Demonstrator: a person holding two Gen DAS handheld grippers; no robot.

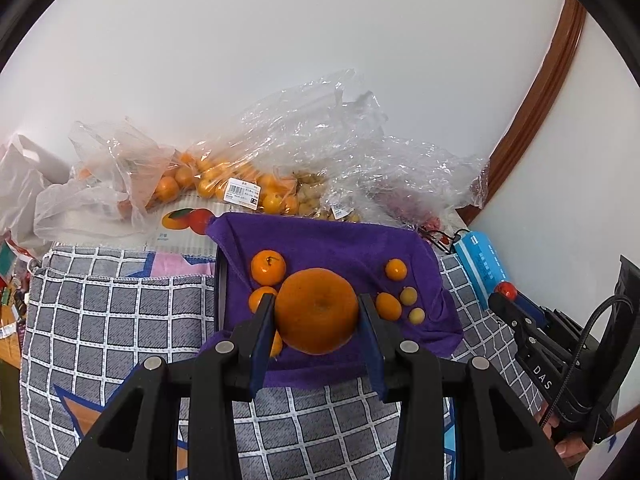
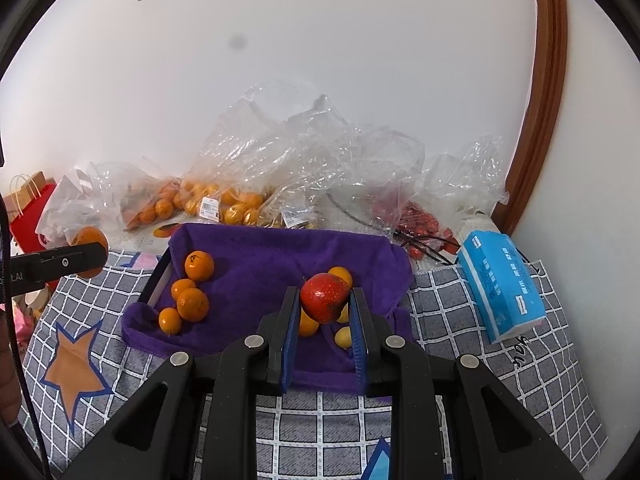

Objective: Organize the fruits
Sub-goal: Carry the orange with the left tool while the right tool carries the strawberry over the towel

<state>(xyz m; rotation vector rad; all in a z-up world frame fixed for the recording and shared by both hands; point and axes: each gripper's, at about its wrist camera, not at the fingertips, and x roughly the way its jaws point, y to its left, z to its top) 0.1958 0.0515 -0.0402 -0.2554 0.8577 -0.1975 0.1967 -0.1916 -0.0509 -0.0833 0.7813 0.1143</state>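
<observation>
Now my left gripper point(image 1: 317, 312) clamps a big orange point(image 1: 316, 311) and my right gripper point(image 2: 325, 300) clamps a red fruit point(image 2: 324, 297), both above the purple cloth point(image 2: 256, 256) strewn with small oranges point(image 2: 199, 266), fruit bags point(image 2: 224, 200) beyond.

Surface = grey checked cloth point(image 2: 472, 320) w/ white grid lines, orange star point(image 2: 76, 364) print at left, covers the whole top. Directly on it: purple towel point(image 2: 272, 264) centre, draped over a dark tray point(image 1: 220, 280) w/ only its left edge showing. Blue tissue pack point(image 2: 500, 284) right of towel, lying angled, near the wall. Behind towel: white fruit-print sheet point(image 1: 180, 224), partly under the towel's back edge. On/behind that, along the wall: clear plastic bags point(image 2: 304, 152), crumpled, holding small oranges point(image 2: 236, 204) and red fruit point(image 2: 424, 220).
</observation>
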